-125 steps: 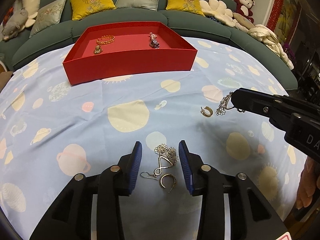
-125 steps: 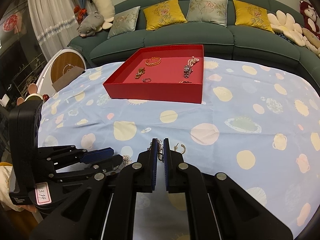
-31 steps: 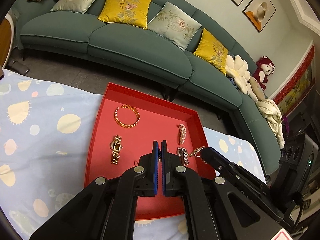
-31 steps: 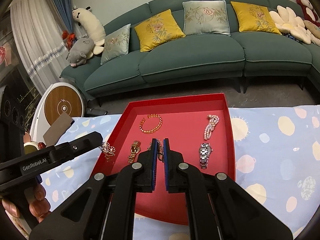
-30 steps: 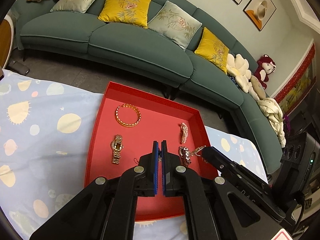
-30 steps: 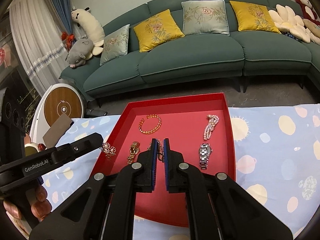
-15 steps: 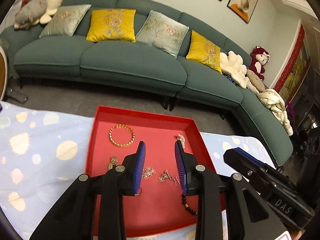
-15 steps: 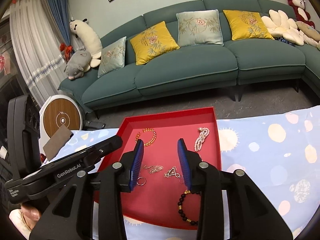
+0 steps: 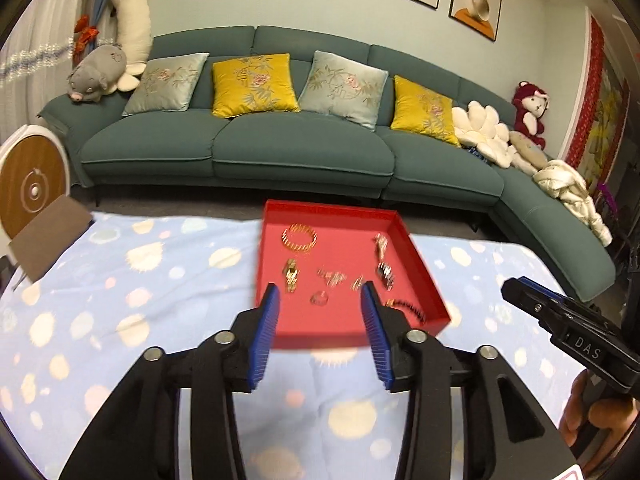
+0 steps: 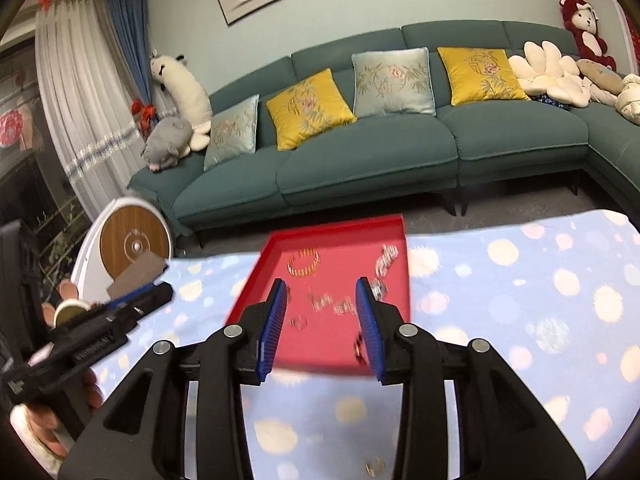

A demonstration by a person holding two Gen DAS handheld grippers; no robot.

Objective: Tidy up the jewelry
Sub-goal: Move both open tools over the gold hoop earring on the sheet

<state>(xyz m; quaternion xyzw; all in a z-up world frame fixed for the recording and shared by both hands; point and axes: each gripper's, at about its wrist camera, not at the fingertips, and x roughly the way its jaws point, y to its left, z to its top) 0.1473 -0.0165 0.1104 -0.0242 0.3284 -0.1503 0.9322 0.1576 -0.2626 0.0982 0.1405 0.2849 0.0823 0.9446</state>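
A red tray (image 9: 320, 338) lies on the blue patterned cloth and holds several pieces. Among them are a gold bracelet (image 9: 300, 238), a gold watch (image 9: 291, 276), a silver watch (image 9: 385, 273), small earrings (image 9: 332, 278) and a dark bead bracelet (image 9: 408, 306). My left gripper (image 9: 319, 288) hangs above the tray's near edge, its jaws opening with nothing between them. My right gripper (image 10: 321, 282) stands open and empty above the same tray (image 10: 344, 256). Each gripper shows side-on in the other's view: the right gripper (image 9: 510, 286) and the left gripper (image 10: 160, 290). One loose earring (image 10: 374, 468) lies on the cloth near me.
A long green sofa (image 9: 304, 152) with cushions and soft toys runs behind the table. A brown pad (image 9: 48, 232) sits at the table's far left corner beside a round white and wood device (image 10: 134, 246). A person's hand (image 9: 600, 420) holds the right gripper.
Both grippers were shut on earrings over the tray. They have opened, the earrings now lie in the tray, and both have pulled back and up from it.
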